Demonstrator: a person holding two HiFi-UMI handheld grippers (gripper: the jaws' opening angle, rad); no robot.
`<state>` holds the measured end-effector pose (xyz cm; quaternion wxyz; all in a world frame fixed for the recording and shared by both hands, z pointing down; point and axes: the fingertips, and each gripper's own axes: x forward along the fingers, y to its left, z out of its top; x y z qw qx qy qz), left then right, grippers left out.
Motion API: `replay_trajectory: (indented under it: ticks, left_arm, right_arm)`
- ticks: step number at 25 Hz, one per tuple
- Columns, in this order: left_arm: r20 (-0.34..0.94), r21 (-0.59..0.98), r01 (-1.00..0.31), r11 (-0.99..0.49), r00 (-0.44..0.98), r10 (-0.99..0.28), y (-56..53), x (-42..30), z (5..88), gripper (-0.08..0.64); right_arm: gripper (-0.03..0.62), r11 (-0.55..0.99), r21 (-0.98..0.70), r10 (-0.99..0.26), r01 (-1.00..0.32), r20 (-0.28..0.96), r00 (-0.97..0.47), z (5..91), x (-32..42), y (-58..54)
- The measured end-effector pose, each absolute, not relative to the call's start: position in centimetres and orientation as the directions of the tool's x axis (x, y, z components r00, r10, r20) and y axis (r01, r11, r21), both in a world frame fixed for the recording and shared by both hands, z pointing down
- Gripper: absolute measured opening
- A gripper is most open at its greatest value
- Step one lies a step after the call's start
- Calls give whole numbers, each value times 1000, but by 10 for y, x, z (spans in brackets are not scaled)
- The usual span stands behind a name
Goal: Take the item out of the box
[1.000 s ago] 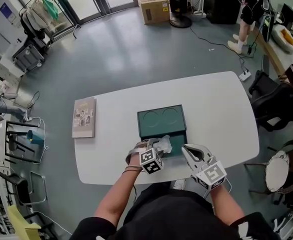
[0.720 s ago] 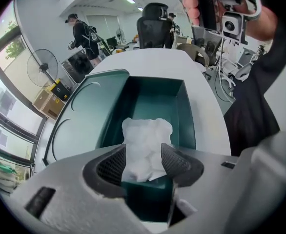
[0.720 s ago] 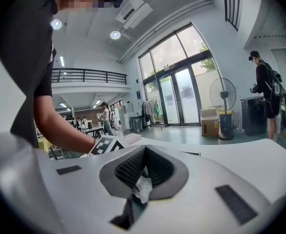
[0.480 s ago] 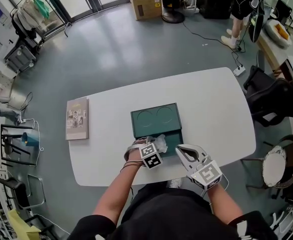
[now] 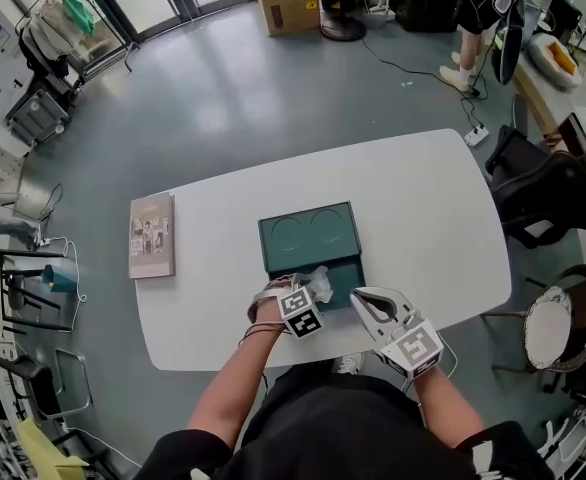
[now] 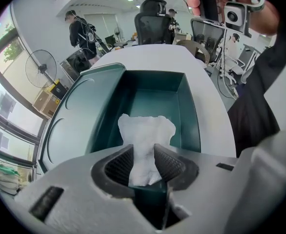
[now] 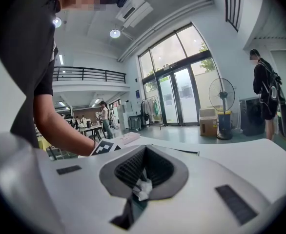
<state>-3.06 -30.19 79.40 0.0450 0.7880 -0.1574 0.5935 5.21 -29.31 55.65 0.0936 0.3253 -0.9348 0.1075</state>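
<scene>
A dark green box (image 5: 359, 268) lies open on the white table (image 5: 423, 208), its lid (image 5: 308, 230) flat behind it. My left gripper (image 5: 313, 290) hangs over the box's near end. Its jaws are closing, and the pads press from both sides on a crumpled white item (image 6: 145, 135) that stands up out of the box (image 6: 187, 111). That white item (image 5: 319, 284) also shows in the head view. My right gripper (image 5: 365, 303) sits just right of the box's near corner, off the box. Its pads (image 7: 133, 169) meet, with a small white scrap low between them.
A book (image 5: 150, 235) lies at the table's left end. Cardboard boxes (image 5: 288, 6) and a standing person (image 5: 478, 18) are far back on the floor. A dark office chair (image 5: 553, 198) and a round stool (image 5: 553, 343) stand right of the table.
The head view has shifted a little, so the table sits higher and further left. Both grippers stay at the box's near end, the left one still at the white item.
</scene>
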Motion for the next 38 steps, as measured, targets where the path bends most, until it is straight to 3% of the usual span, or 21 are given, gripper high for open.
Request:
replay_trajectory:
  ticks: [8,19,27,38]
  left_arm:
    - [917,-211,-311,-927,266,-298,-307,-28,776,52]
    - [822,-320,-408,-855,330,-465,-313,-20,709,34]
    - [663,-397,-549,-736,383,-643,-326,-17,636,28]
    - [379,-232,-788,-571,468,-799,-326,-30,539,26]
  right_arm:
    - [6,767,-142,-586,-626,246,-772,557,51,-291]
    - [6,765,-129,-597,-631,229,-769,553,56,-293]
    - [6,735,-95,-646,-671,200,-737,543,71,-302]
    - [8,710,-17,-697,-704,129,-705,513,78,-311]
